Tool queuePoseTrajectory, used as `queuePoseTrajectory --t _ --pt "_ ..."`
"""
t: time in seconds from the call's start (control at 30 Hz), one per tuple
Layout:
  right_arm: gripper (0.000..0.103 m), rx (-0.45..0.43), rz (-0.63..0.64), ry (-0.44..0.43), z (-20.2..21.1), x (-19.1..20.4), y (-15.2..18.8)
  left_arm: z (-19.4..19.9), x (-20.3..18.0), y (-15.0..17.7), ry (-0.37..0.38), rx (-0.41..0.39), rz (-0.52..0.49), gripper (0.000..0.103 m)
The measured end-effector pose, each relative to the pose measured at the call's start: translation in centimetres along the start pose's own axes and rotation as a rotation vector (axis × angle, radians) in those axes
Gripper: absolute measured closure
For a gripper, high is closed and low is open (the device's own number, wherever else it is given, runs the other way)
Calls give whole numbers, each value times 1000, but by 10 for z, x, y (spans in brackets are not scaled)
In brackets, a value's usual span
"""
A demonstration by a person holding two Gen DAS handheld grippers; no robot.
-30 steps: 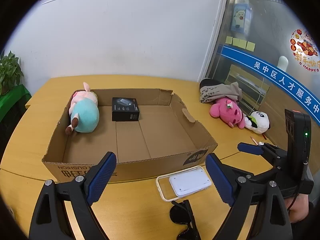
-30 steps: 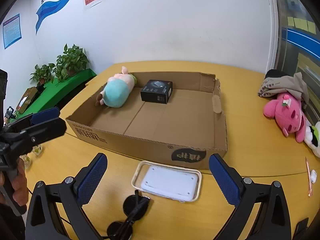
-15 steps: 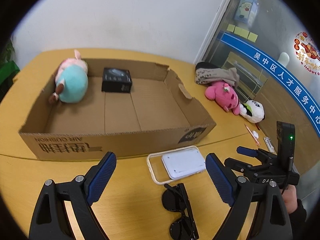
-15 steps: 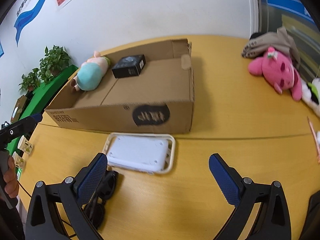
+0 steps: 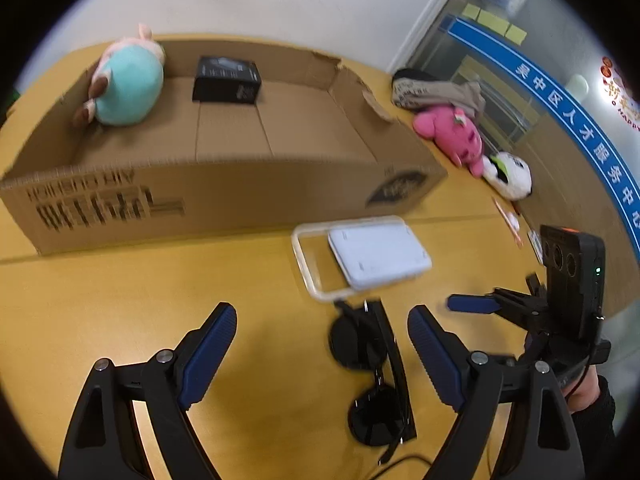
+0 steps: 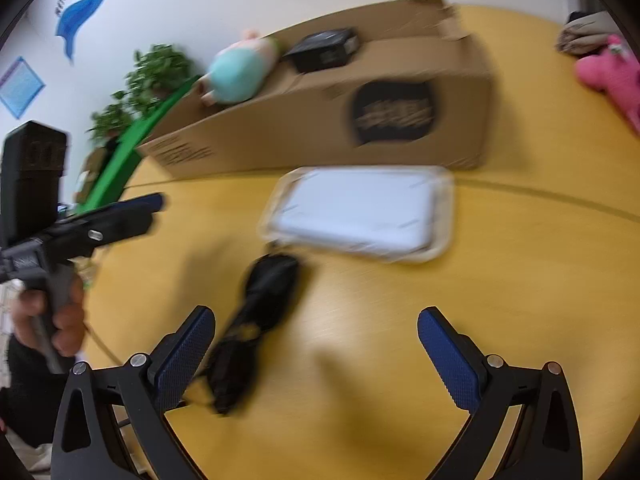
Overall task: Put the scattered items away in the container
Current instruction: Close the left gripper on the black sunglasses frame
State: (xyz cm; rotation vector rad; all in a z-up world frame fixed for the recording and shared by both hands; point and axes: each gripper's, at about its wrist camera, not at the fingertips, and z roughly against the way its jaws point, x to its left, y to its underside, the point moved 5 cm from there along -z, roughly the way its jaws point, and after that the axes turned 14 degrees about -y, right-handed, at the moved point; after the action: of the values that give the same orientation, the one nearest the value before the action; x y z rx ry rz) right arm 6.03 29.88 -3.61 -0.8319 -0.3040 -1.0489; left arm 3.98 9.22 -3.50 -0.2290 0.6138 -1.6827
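Already the cardboard box point(image 5: 224, 196) holds two things: a teal and pink plush toy point(image 5: 128, 80) lying at its far left corner and a small black box point(image 5: 226, 80) against the back wall beside it. The rest of its floor is bare, so by my reading the tidying is only partly done.

Just in front of the box, on the yellow table point(image 5: 120, 292), lies a white flat device point(image 5: 378, 256) resting half inside a clear rimmed tray point(image 5: 316, 264), and nearer still a pair of black sunglasses point(image 5: 372, 360), one lens close to the tray's near edge. Off to the right of the box, a pink plush point(image 5: 452, 140), a panda plush point(image 5: 508, 174) and a bundle of grey cloth point(image 5: 440, 94) wait on the table, well apart from the box.

The left gripper point(image 5: 320, 344) hangs with jaws spread wide and empty, the sunglasses just by its right finger. The right gripper point(image 6: 316, 344) is likewise wide open and holding nothing, over the table beside the sunglasses. The box's tall front wall stands between both grippers and its interior, so anything lifted likely has to clear it.
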Motion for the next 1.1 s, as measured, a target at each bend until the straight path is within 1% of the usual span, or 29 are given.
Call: queuePoseTrajectory --t 0.07,0.1,0.13,0.17,0.2,0.27,0.3,0.4,0.47,0.5,0.57,0.6,0.63,0.67,0.7,0.73,0.77,0.8,0.87,0.93,1.0,1.1 --pt "1 19 18 -31 -14 13 5 -1 -1 13 28 29 5 16" --pt "2 28 34 -28 -22 20 7 0 -2 19 43 37 5 16" --pt "5 39 43 -19 -29 23 8 1 -4 26 63 46 1 16" --pt "10 48 46 -14 -34 25 9 1 -7 33 78 57 -6 16" --pt "13 51 39 -15 -39 26 10 2 -8 39 87 62 -11 16" --pt "24 44 2 -32 -42 21 8 5 -10 49 114 72 -2 16" --pt "26 35 -25 -46 -42 17 7 6 -11 52 136 76 8 16" --pt "37 3 -92 -103 -39 10 5 6 -17 59 191 81 31 16" --pt "50 0 -120 -127 -39 7 4 1 -25 62 212 96 26 21" --pt "54 4 -130 -136 -40 6 4 -1 -30 63 220 100 17 23" --pt "66 13 -146 -140 -44 6 6 -5 -43 64 247 105 0 31" --pt "67 16 -158 -146 -46 5 7 -8 -47 65 265 105 -2 33" --pt "68 14 -174 -160 -48 3 9 -12 -51 66 276 111 3 38" --pt "70 12 -191 -177 -47 1 11 -19 -53 68 275 129 11 45" --pt "73 8 -205 -193 -48 0 13 -25 -54 70 270 149 20 49" --pt "73 5 -210 -199 -47 0 14 -31 -55 72 268 165 30 53" --pt "76 6 -209 -195 -46 0 16 -36 -56 74 271 180 41 60" --pt "79 8 -205 -186 -46 1 17 -39 -57 75 279 187 52 63" --pt "81 0 -217 -186 -47 1 18 -40 -56 75 282 180 68 64" --pt "83 -13 -234 -190 -46 0 18 -41 -54 75 289 181 88 68" --pt "83 -28 -251 -193 -47 0 18 -40 -51 76 304 189 110 68" --pt "88 -59 -273 -207 -44 1 19 -31 -46 75 321 177 134 68"
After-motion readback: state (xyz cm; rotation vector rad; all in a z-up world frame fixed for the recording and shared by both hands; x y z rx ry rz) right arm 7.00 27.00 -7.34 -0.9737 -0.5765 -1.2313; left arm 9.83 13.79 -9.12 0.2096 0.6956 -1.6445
